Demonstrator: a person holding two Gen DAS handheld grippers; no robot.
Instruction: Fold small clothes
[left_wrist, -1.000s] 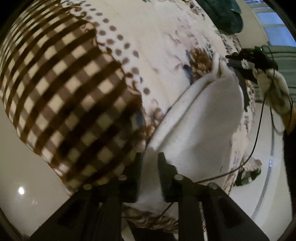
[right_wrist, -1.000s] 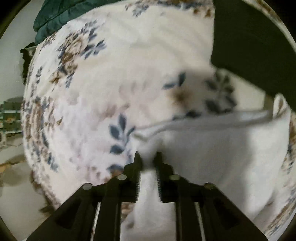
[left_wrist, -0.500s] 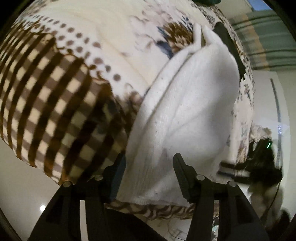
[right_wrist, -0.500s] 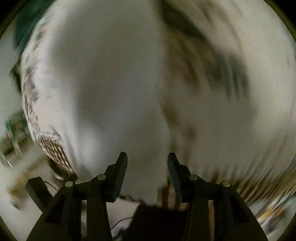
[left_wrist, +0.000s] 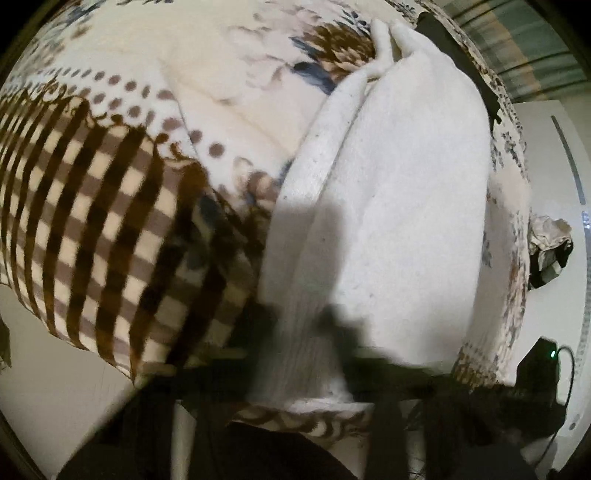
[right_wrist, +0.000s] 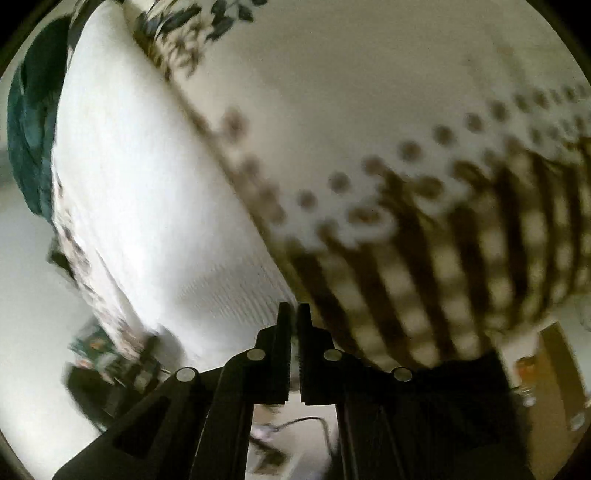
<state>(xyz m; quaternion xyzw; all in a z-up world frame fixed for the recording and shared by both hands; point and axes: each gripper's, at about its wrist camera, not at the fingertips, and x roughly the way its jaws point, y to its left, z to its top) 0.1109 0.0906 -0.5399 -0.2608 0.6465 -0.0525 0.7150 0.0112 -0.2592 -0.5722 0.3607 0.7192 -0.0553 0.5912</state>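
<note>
A white knitted garment (left_wrist: 406, 192) lies folded lengthwise on a floral and checked blanket (left_wrist: 92, 221). Its ribbed hem hangs toward the near edge. My left gripper (left_wrist: 304, 326) is blurred, its jaws closing on that ribbed hem, which fills the space between the fingers (left_wrist: 267, 328). In the right wrist view the same white garment (right_wrist: 140, 192) runs up the left side of the blanket (right_wrist: 443, 258). My right gripper (right_wrist: 293, 314) has its jaws closing to a thin slit at the hem's right corner, with white fabric showing in the slit.
A dark garment (left_wrist: 458, 55) lies beyond the white one at the far end. A teal cloth (right_wrist: 29, 129) sits at the bed's far edge. On the floor are a crumpled cloth (left_wrist: 550, 247) and a black device with a green light (left_wrist: 539, 365).
Both grippers let go, opened wide and closed again. The right gripper swept from the garment's far end across to the hem's corner. The left shifted slightly along the hem.
</note>
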